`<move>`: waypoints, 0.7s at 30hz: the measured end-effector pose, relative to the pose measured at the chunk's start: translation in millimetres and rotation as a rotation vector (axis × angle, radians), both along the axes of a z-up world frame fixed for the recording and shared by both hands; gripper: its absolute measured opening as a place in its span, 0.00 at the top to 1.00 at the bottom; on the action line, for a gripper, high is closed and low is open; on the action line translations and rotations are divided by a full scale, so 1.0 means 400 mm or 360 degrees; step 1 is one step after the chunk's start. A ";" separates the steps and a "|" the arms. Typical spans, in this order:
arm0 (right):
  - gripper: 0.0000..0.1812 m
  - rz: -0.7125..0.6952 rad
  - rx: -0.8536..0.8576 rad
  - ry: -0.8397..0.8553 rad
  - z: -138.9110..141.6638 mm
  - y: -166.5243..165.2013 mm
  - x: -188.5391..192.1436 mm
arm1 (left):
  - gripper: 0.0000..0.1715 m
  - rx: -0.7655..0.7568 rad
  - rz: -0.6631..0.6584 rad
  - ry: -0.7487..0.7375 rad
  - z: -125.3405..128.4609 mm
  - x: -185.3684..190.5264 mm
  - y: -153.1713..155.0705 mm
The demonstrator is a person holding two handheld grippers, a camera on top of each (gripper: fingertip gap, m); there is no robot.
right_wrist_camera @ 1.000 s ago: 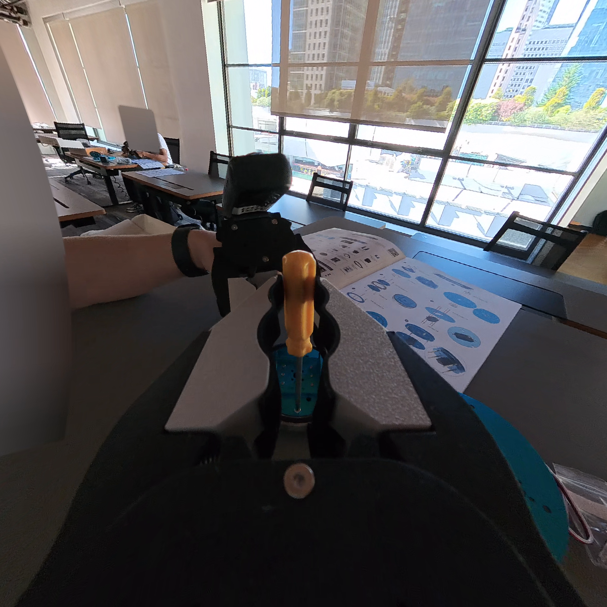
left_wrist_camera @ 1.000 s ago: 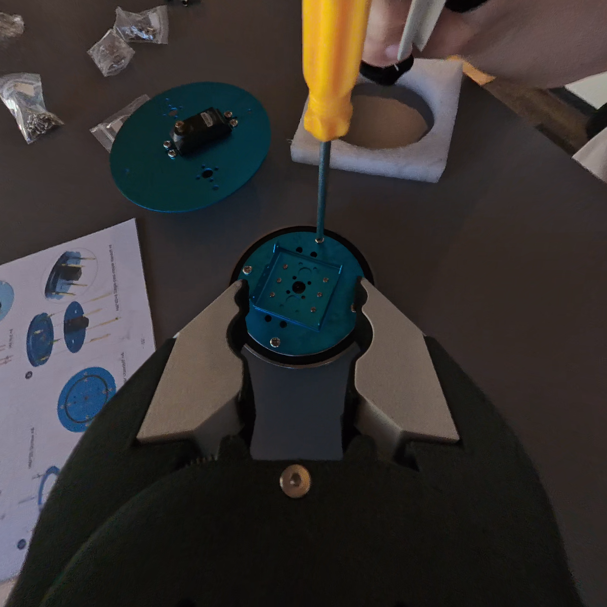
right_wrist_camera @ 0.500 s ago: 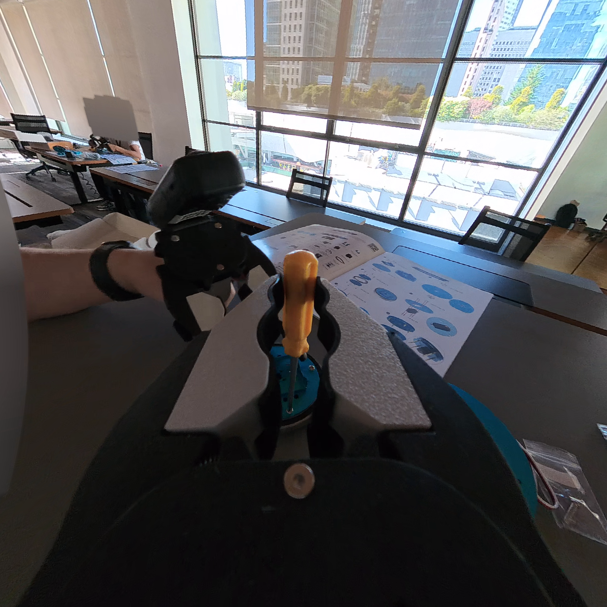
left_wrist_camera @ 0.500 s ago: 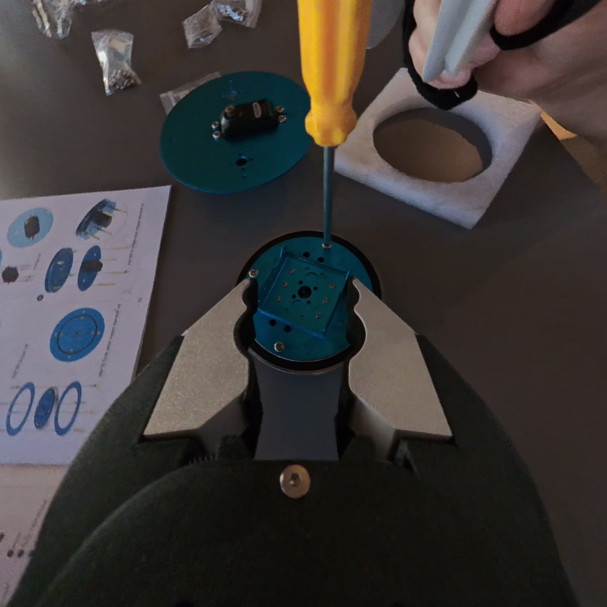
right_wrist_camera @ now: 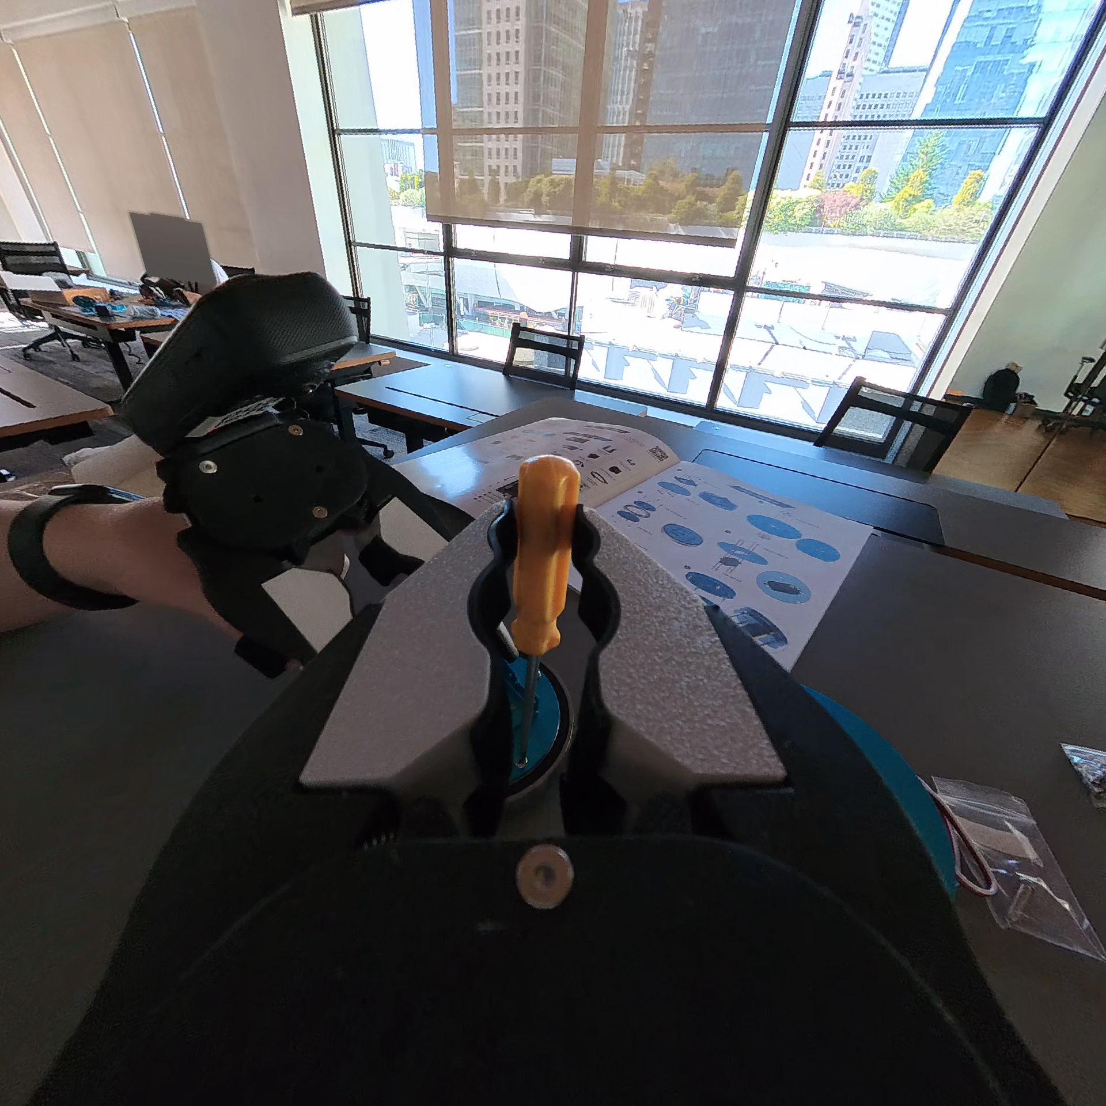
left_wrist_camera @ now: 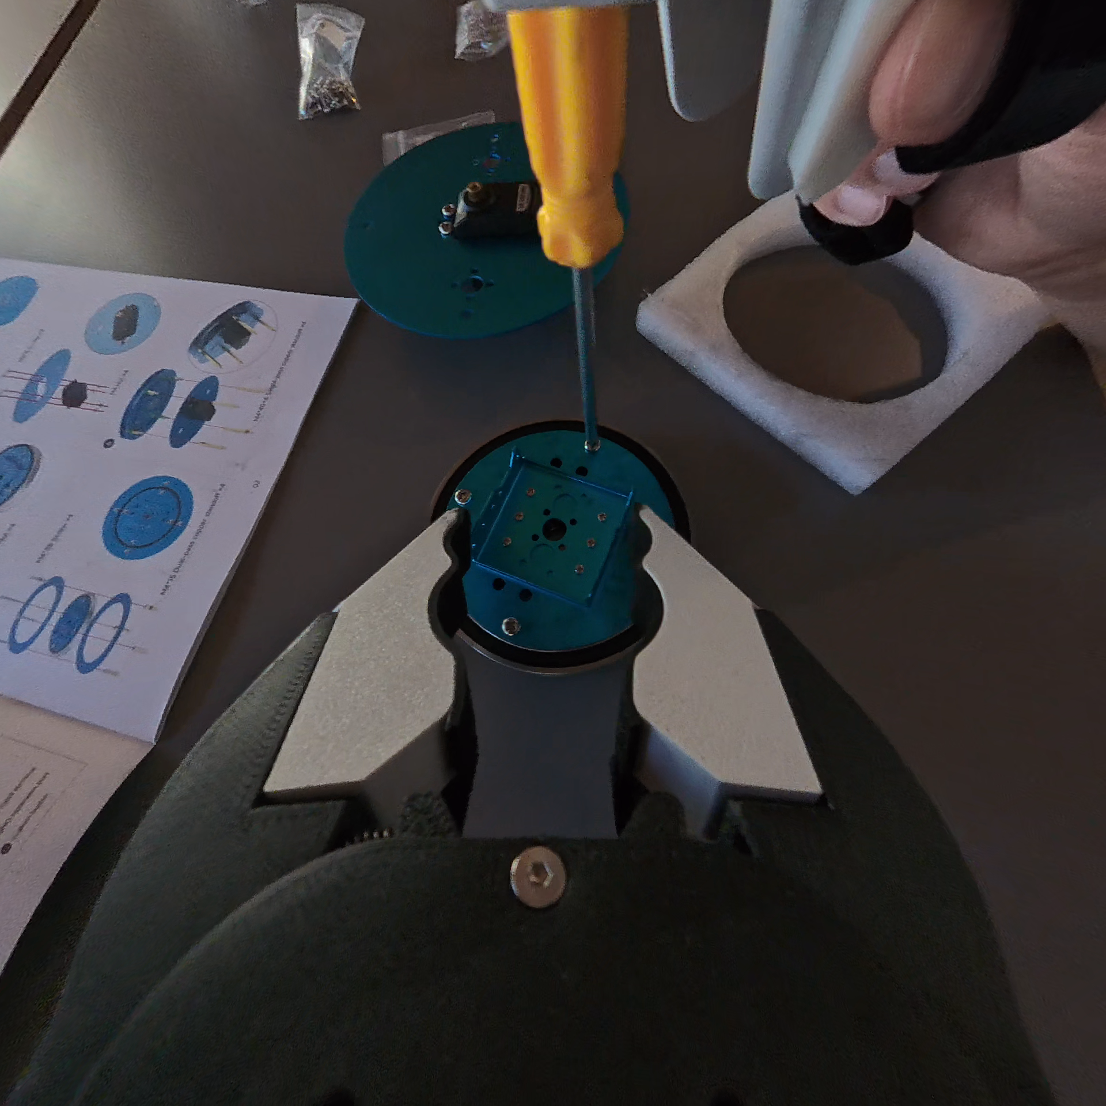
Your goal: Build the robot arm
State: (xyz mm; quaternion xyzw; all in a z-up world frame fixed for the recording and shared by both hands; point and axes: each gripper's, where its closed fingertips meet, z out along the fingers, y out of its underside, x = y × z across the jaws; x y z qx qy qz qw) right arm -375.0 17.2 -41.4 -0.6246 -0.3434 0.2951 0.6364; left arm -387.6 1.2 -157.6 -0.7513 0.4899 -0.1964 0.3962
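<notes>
My left gripper (left_wrist_camera: 547,526) is shut on a round blue assembly (left_wrist_camera: 538,604) with a square blue bracket (left_wrist_camera: 553,532) on top, holding it by its sides on the dark table. My right gripper (right_wrist_camera: 546,538) is shut on a yellow-handled screwdriver (right_wrist_camera: 541,574), held upright. The screwdriver (left_wrist_camera: 571,137) also shows in the left wrist view, its tip on a small screw (left_wrist_camera: 592,446) at the far rim of the blue assembly. In the right wrist view the assembly (right_wrist_camera: 541,727) lies under the shaft, and the left gripper's body (right_wrist_camera: 257,479) is to the left.
A large blue disc with a black servo (left_wrist_camera: 479,227) lies beyond the assembly. A white foam square with a round hole (left_wrist_camera: 838,341) is at right. An instruction sheet (left_wrist_camera: 137,455) lies at left. Small bags of screws (left_wrist_camera: 329,60) sit farther back. A clear bag (right_wrist_camera: 1017,862) lies at right. One gripper's finger ends stand about 11 cm off the other's.
The left wrist view has swung so the sheet, disc and foam shifted right and nearer. The screwdriver tip stays on the same screw. Both grippers keep their hold.
</notes>
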 end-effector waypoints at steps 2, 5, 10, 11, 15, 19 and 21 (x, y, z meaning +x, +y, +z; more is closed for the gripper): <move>0.90 -0.0003 -0.0003 0.0009 0.000 0.002 -0.002 | 0.70 0.0001 0.0026 -0.0001 0.000 0.000 0.001; 0.90 -0.0009 -0.0004 0.0010 0.000 0.003 -0.007 | 0.70 0.0013 0.0130 0.0023 -0.001 0.001 -0.001; 0.90 -0.0007 0.0008 0.0019 0.000 -0.002 -0.003 | 0.69 0.0085 0.0204 0.0172 -0.004 0.002 -0.015; 0.90 -0.0003 0.0007 0.0028 0.001 -0.002 -0.001 | 0.70 0.0121 0.0144 0.0212 0.001 -0.003 -0.018; 0.90 0.0046 -0.0013 0.0051 0.001 -0.001 0.000 | 0.57 0.0061 -0.0229 0.0161 0.013 0.014 -0.046; 0.91 0.0060 -0.0006 0.0056 0.001 -0.002 0.000 | 0.61 -0.0184 -0.0223 0.0160 -0.013 -0.006 -0.031; 0.91 0.0053 -0.0002 0.0050 0.001 -0.001 -0.001 | 0.68 -0.0255 -0.0170 0.0072 -0.010 0.002 -0.026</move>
